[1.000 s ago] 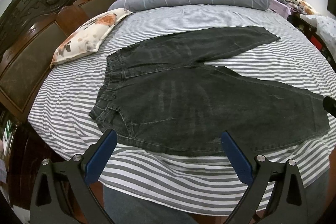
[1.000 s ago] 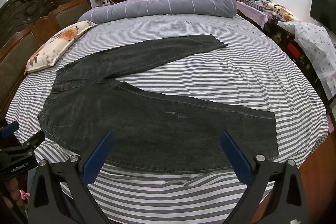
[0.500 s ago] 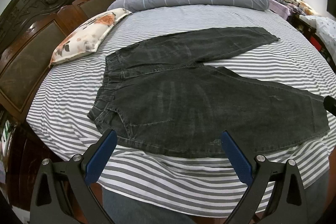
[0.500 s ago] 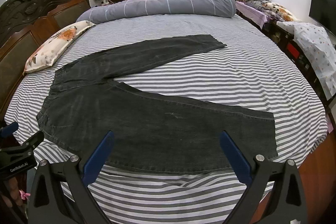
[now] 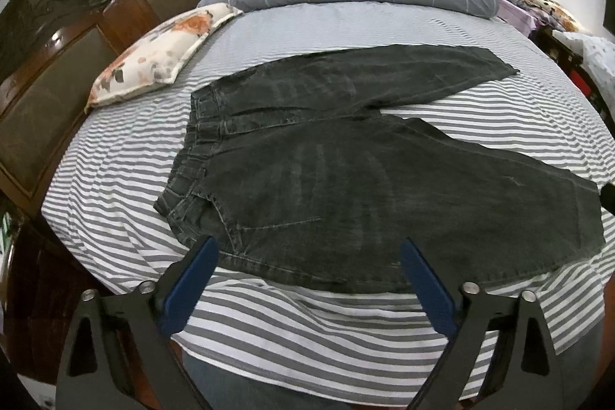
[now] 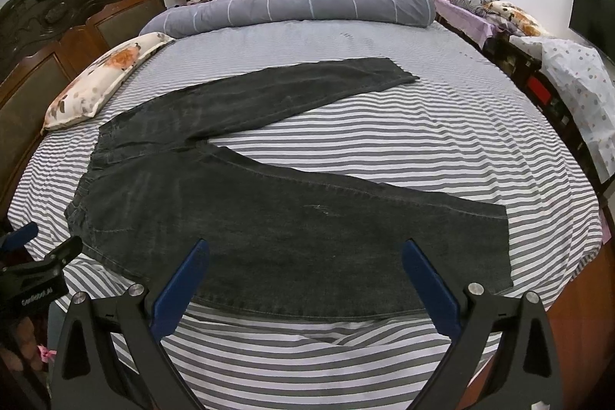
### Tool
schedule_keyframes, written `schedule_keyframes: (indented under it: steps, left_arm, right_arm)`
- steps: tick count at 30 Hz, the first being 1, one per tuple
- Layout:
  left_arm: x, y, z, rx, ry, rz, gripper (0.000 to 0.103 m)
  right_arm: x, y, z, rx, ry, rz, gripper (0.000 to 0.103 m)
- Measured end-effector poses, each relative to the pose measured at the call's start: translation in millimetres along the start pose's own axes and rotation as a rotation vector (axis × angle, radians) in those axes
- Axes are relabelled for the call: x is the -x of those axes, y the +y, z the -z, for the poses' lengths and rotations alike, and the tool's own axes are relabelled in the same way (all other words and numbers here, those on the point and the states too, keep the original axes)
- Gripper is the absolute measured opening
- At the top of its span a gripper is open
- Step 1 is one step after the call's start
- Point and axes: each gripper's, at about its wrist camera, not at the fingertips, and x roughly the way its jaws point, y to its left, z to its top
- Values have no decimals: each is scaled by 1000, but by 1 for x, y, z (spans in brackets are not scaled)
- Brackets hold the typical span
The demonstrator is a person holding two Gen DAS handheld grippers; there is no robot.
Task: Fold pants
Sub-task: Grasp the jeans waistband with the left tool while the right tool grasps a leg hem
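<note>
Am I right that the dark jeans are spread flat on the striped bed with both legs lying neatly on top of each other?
Not quite. The dark jeans do lie flat on the striped bed, but the legs are splayed apart in a V, with striped sheet showing between them. The right wrist view shows this best.

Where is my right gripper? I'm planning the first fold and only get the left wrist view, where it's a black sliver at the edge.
Observer: The right gripper hovers over the near leg of the dark grey denim pants, jaws wide open, nothing between them.
Operator: Is that leg's hem inside its span?
Observer: No, the hem lies right of its right finger.
Operator: How does my left gripper look from there?
Observer: The left gripper shows left of the waistband corner, apart from the denim.
</note>
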Motion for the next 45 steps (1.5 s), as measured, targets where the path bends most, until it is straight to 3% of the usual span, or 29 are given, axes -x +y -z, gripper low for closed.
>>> schedule_keyframes:
  steps: [10, 14, 19, 26, 34, 45]
  left_arm:
    - [-33, 71, -45, 113, -40, -33, 71]
    - [-53, 116, -70, 202, -61, 53, 59]
    - [-85, 171, -96, 299, -112, 172, 54]
    - [-156, 223, -116, 437, -99, 294, 42]
    - [-238, 253, -124, 548, -70, 405, 31]
    - [-295, 267, -144, 543, -58, 401, 31]
  right_arm:
    - [-23, 11, -16, 25, 31, -27, 99]
    - [-40, 19, -26, 27, 51, -25, 99]
    - [-62, 30, -37, 40, 72, -20, 99]
    - [-105, 54, -56, 75, 120, 0, 99]
    - [-144, 80, -71, 114, 153, 9, 99]
    - [-187, 113, -68, 179, 216, 2, 98]
